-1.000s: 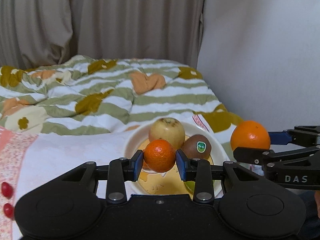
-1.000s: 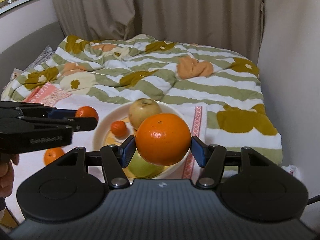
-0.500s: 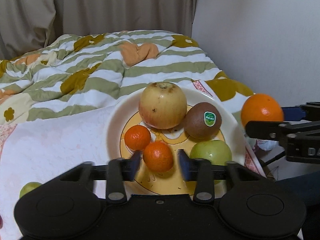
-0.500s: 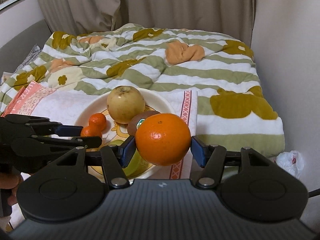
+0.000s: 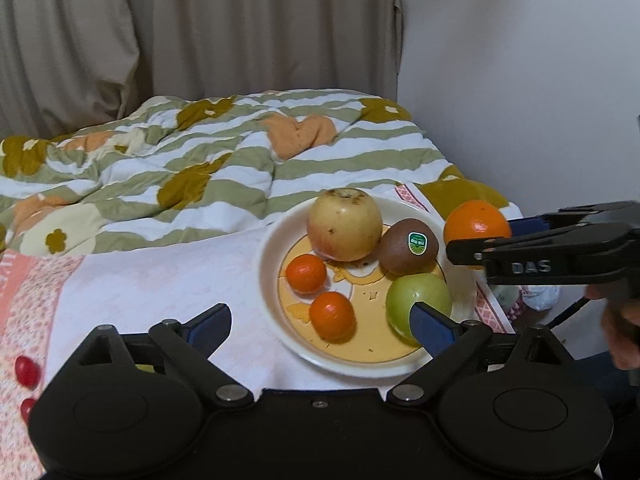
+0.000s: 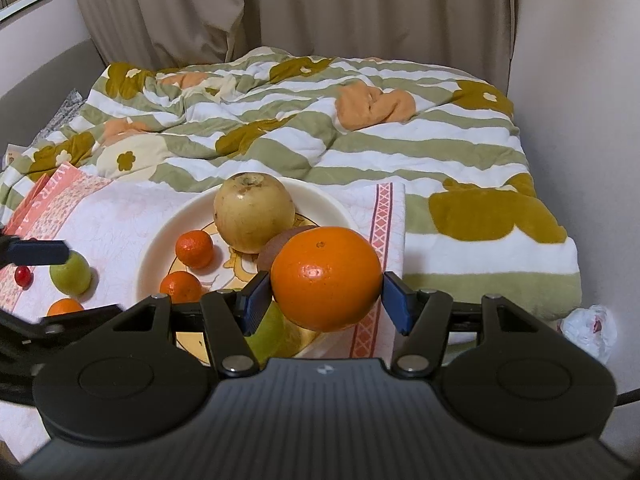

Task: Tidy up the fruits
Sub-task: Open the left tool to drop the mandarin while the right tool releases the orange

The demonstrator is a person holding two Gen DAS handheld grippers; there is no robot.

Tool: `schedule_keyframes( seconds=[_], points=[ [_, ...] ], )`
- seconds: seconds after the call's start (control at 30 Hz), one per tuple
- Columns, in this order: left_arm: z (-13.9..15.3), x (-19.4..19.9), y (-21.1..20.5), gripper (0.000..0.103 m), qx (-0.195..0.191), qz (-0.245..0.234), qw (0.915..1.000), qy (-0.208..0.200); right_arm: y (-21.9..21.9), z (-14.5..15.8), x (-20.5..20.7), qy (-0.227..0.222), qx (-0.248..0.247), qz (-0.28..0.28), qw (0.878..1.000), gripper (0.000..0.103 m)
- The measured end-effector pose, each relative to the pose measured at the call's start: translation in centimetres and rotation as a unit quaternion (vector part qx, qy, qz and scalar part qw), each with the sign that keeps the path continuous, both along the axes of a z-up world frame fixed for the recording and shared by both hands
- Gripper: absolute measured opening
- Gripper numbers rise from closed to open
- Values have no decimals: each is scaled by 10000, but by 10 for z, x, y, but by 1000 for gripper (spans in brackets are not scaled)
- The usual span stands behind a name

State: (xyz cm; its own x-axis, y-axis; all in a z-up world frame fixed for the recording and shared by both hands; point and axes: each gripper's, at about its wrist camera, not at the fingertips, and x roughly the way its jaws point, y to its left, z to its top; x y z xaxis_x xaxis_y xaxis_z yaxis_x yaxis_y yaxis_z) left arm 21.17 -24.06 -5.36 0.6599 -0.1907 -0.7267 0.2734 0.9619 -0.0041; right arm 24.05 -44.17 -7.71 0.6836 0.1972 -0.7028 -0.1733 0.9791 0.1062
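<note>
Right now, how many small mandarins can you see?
3. Two lie on the plate: one beside the apple, one nearer the front rim. A third sits on the cloth left of the plate, partly hidden. More may be hidden.

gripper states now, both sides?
Left gripper: open, holding nothing.
Right gripper: shut on the big orange.

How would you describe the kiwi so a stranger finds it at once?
Look at the white plate on the bed. At its far right side, beside the big yellow apple, lies the kiwi. It is the only brown fruit and carries a green sticker.
</note>
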Motion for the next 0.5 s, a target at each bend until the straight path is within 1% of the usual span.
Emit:
schedule_keyframes(
  seconds=[0.1,0.23,0.27,0.3,0.33,0.37,0.4,0.5],
  points=[
    [6,-8,9,98,-34,90,9999,-46,5,-5,3,-26,-3,-14,10000,75],
    [11,-15,17,98,21,206,9997,-121,9,-10,4,42,9,6,10000,76],
    [12,-17,19,98,46,253,9996,-139,11,-11,4,37,-8,-18,10000,79],
    [13,-19,20,98,65,298,9994,-164,12,-11,2,-16,-17,-26,10000,85],
    [13,-21,22,98,65,333,9992,-189,13,-10,2,-48,-22,-12,10000,96],
    [14,-23,24,98,47,355,9992,-202,14,-8,0,-87,-45,-8,10000,101],
    [15,-25,26,98,19,378,9991,-212,15,-7,-1,-129,-83,-28,9999,103],
    [17,-33,29,98,-32,436,9987,-242,18,-3,-7,-161,-197,-35,9997,103]
  ],
)
